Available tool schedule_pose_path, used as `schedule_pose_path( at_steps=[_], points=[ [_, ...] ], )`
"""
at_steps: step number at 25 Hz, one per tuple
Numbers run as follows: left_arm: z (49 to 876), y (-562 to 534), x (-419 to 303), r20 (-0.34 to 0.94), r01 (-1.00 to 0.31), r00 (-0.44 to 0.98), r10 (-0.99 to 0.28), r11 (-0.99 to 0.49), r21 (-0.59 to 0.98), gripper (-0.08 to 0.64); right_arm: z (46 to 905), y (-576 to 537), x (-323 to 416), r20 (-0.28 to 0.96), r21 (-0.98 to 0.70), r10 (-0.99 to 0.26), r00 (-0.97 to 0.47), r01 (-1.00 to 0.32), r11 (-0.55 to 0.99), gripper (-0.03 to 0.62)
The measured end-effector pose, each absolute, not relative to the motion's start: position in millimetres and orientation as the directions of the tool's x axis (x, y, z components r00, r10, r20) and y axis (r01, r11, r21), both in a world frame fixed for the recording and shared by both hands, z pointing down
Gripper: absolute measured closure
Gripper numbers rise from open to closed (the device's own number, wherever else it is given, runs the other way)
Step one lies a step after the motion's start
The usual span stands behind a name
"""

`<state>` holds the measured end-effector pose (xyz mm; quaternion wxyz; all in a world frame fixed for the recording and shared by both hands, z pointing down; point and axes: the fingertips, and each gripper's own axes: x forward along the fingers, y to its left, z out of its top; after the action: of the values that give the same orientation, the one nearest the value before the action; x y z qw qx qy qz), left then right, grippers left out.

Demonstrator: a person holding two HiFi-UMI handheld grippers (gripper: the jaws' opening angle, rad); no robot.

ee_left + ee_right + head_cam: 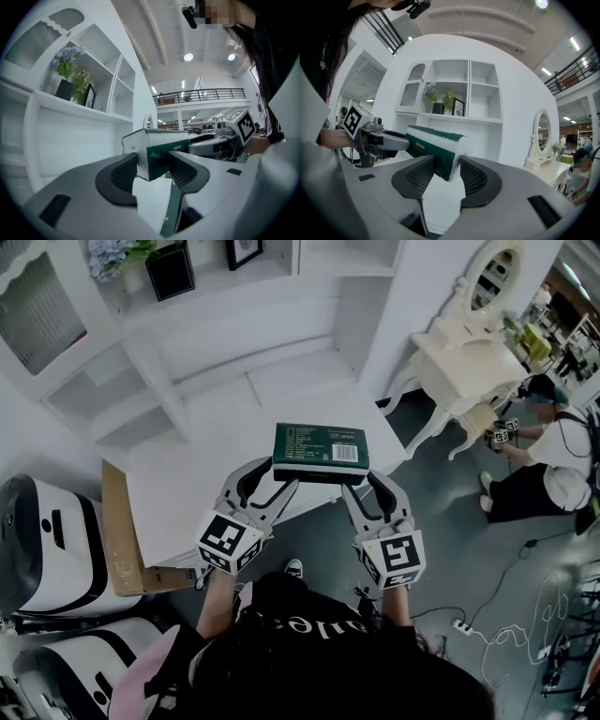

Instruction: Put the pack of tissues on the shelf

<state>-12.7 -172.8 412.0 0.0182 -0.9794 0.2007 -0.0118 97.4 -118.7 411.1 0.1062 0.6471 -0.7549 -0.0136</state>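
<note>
A green and white pack of tissues (320,452) hangs above the front edge of a white counter (216,484), held at both ends. My left gripper (276,476) is shut on its left end (154,157); my right gripper (357,480) is shut on its right end (445,157). The white shelf unit (141,343) stands beyond the counter, with open compartments (483,89). In the left gripper view the right gripper's marker cube (243,124) shows behind the pack.
On the shelf stand a black vase with blue flowers (169,268) and a framed picture (244,251). A white dressing table with an oval mirror (469,329) is at the right. Another person (544,474) crouches beyond it. A cardboard sheet (122,540) leans at the counter's left; cables (506,615) lie on the floor.
</note>
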Motion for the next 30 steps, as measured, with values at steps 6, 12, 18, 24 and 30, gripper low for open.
schedule_pose_path(
  at_steps=[6, 12, 18, 24, 30],
  points=[
    [403, -211, -1, -0.002, -0.367, 0.93, -0.367, -0.929, -0.05, 0.342, 400, -154, 108, 0.133, 0.184, -0.985, -0.113, -0.973, 0.137, 0.39],
    [386, -230, 18, -0.014, -0.345, 0.938, -0.345, -0.935, -0.079, 0.342, 385, -173, 125, 0.122, 0.205, -0.988, -0.099, -0.971, 0.122, 0.39],
    [377, -255, 44, -0.03, -0.359, 0.933, -0.358, -0.928, -0.102, 0.344, 375, -199, 150, 0.089, 0.232, -0.99, -0.111, -0.964, 0.129, 0.39],
    [364, -291, 78, -0.025, -0.402, 0.915, -0.403, -0.903, -0.149, 0.344, 366, -241, 188, 0.072, 0.226, -0.985, -0.156, -0.959, 0.169, 0.39],
    [346, -326, 121, -0.052, -0.462, 0.887, -0.46, -0.874, -0.154, 0.344, 345, -283, 234, 0.05, 0.25, -0.974, -0.219, -0.942, 0.225, 0.39]
  ],
)
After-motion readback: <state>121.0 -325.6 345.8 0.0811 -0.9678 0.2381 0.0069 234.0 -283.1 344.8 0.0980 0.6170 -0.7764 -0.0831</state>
